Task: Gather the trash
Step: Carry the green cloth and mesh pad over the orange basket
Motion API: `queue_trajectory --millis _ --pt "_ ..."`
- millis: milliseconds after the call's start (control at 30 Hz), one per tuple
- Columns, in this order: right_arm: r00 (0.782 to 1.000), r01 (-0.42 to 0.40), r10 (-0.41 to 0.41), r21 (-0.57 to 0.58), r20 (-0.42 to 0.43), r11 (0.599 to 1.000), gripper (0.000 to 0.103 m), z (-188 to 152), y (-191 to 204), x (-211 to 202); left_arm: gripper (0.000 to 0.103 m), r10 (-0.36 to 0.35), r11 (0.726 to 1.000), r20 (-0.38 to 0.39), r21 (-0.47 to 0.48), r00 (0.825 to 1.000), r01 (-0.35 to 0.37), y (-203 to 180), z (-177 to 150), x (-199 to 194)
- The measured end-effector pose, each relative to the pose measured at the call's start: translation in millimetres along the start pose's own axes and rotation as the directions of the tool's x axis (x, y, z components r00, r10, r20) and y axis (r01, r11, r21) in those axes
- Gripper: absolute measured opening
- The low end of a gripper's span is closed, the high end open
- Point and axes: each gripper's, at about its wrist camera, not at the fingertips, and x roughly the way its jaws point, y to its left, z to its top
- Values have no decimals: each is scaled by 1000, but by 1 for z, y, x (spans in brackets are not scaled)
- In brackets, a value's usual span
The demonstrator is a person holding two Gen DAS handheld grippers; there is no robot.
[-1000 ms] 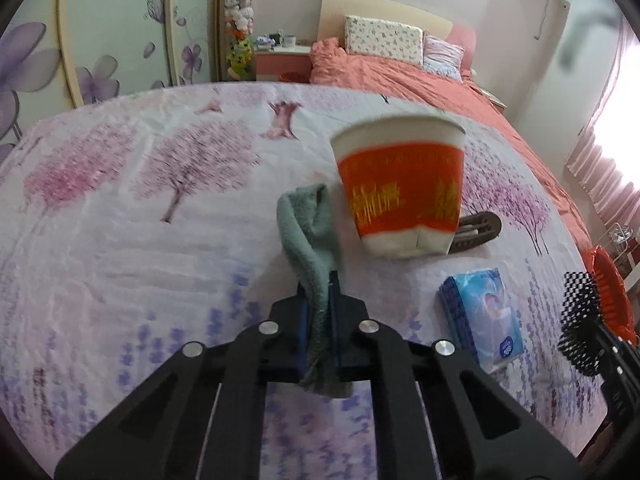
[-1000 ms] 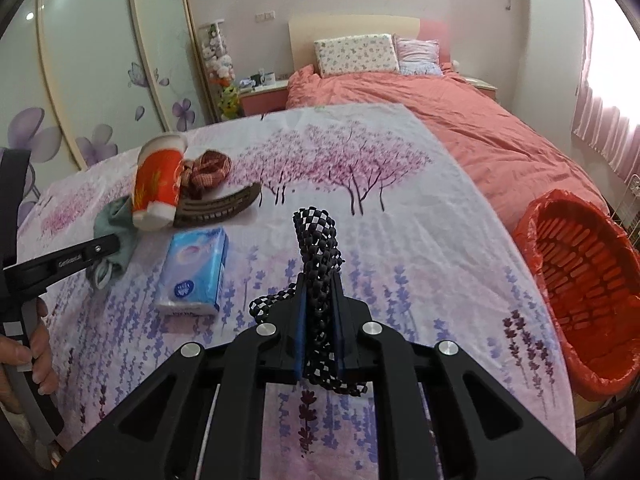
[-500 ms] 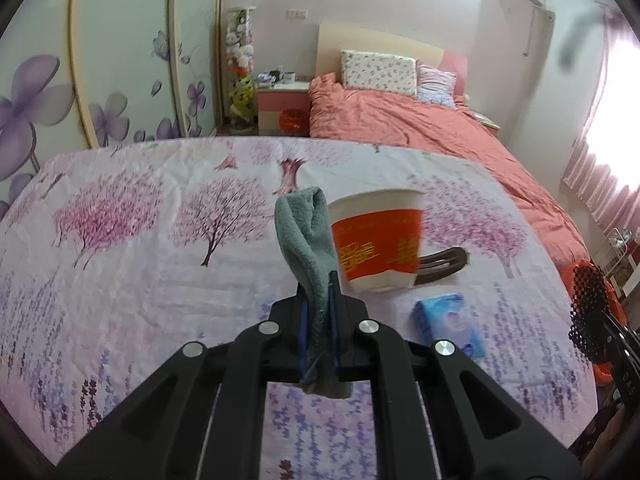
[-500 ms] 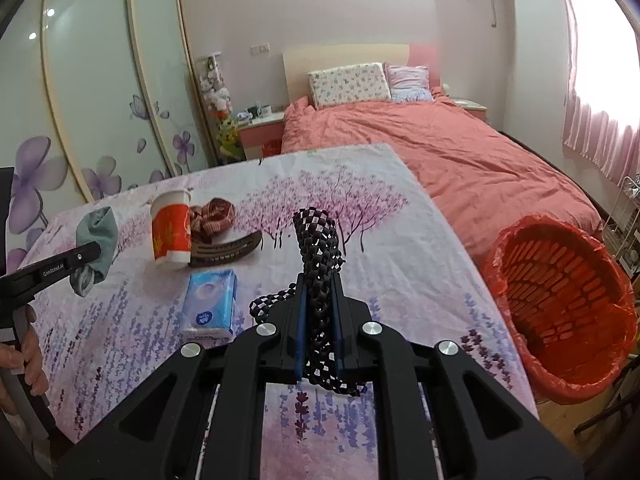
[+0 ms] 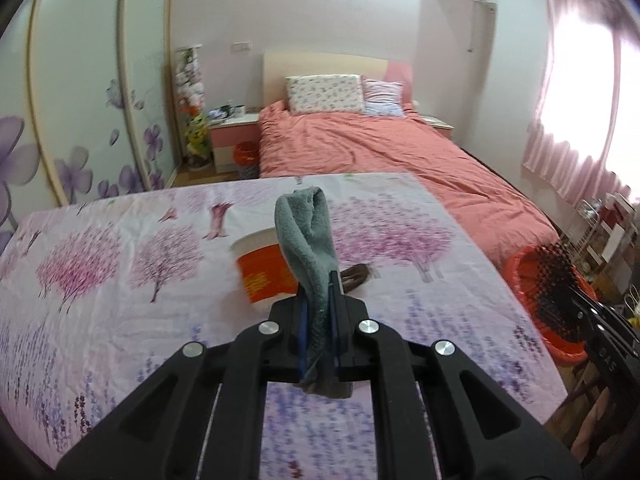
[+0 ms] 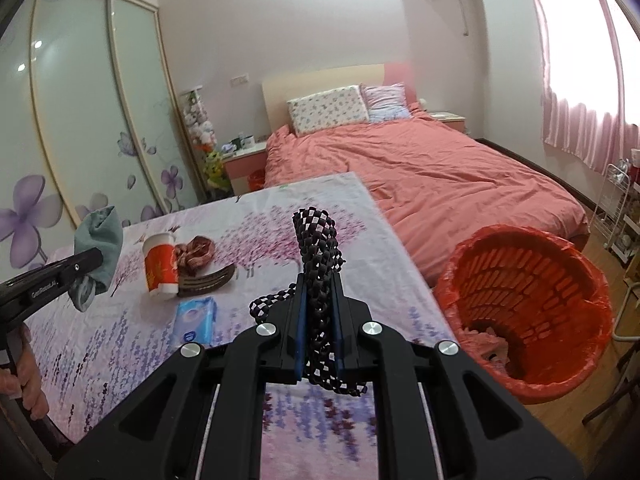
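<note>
Your left gripper (image 5: 319,334) is clamped tight on a fuzzy grey-green cloth (image 5: 308,240); your right gripper (image 6: 319,320) is pinched on a black-and-white checkered mesh strip (image 6: 318,248). Both are above the floral tablecloth (image 6: 120,340). Beyond lie a blue tissue pack (image 6: 195,319) and a red-and-white paper cup (image 6: 160,266); the red plastic bin (image 6: 532,304) stands right of the table.

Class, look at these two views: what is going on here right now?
A person is clearing a flowered table. The left hand-held gripper is shut on a grey-green cloth; the right hand-held gripper is shut on a black-and-white checked band. An orange bin stands beside the table. A red cup and tissue pack lie on it.
</note>
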Motion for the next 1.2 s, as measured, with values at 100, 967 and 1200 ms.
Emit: queue_trajectory --millis 100,967,1200 --pt "1000 13 -14 20 13 1000 11 1 -10 -4 10 -25 999 4 26 1000 25 -16 1 -2" --pt "989 105 -128 246 79 964 11 -2 -143 -25 10 -298 933 -53 194 953 303 -187 -8 17" --pt "985 133 -161 313 68 941 11 -4 -181 -17 10 -383 887 -108 234 917 398 -241 -19 36"
